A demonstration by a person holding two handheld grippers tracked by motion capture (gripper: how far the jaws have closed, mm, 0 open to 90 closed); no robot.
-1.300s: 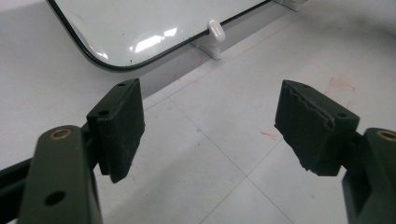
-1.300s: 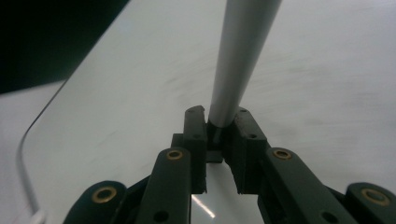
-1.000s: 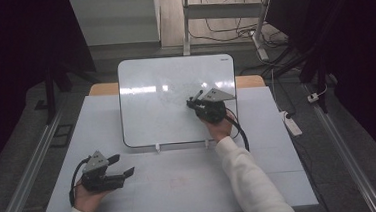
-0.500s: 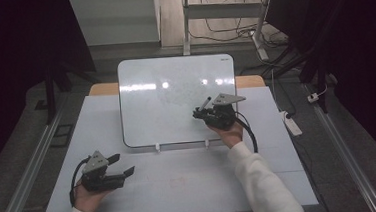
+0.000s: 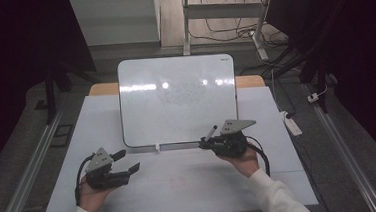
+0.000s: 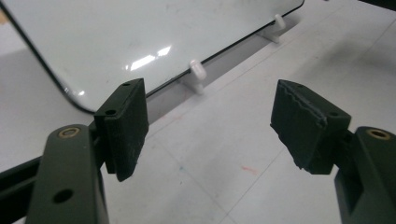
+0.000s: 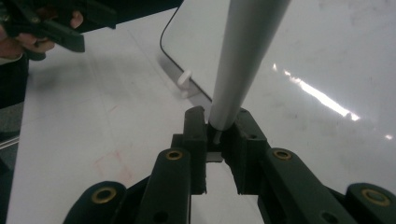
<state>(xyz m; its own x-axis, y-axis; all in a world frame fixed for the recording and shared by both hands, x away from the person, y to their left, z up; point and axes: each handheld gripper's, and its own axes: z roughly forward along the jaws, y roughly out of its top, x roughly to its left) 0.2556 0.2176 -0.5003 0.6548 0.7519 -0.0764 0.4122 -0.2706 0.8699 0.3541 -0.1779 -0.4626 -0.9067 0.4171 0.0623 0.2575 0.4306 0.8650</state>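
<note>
The right gripper has its jaws clamped on a grey marker before the whiteboard.

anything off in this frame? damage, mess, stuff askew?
Minor only. The left gripper has a chewed, ragged top edge on one pad. Faint red smudges mark the table, and the whiteboard carries faint marker residue. The right gripper holds the marker squarely.

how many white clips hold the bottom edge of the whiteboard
2 in sight, both on the whiteboard's lower edge in the left gripper view: one clip mid-edge, another clip toward the far corner. More may be hidden.
</note>
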